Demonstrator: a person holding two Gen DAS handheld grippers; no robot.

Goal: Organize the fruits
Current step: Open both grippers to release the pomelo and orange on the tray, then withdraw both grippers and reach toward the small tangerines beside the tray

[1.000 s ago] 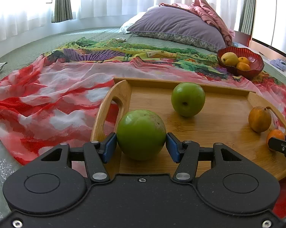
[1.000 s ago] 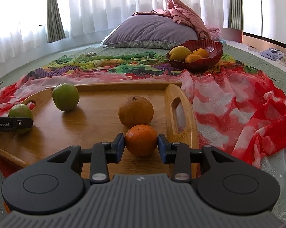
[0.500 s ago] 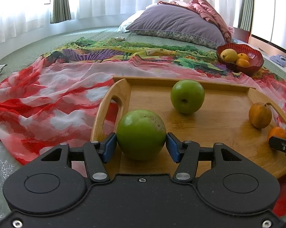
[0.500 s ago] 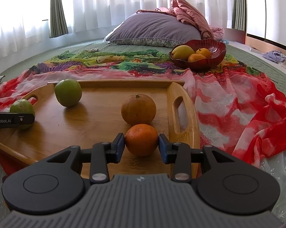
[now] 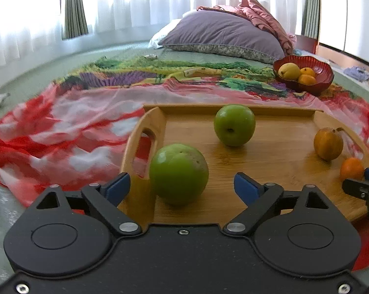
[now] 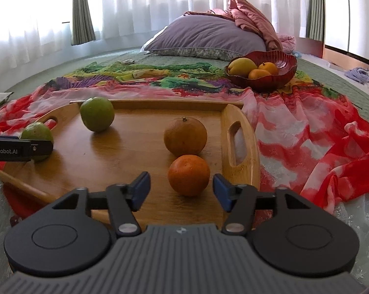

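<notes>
In the left wrist view, our left tool is opening; the near green fruit sits between its blue pads, touched by neither, just inside the wooden tray by its left handle. Bare tray floor lies between this fruit and a second green fruit near the far rim.

In the right wrist view, our right tool is also opening, pads clear of the orange between them, close to the tray's right handle. A brownish fruit sits just behind the orange. Beyond the tray, a red bowl on the bed holds yellow and orange fruits.
</notes>
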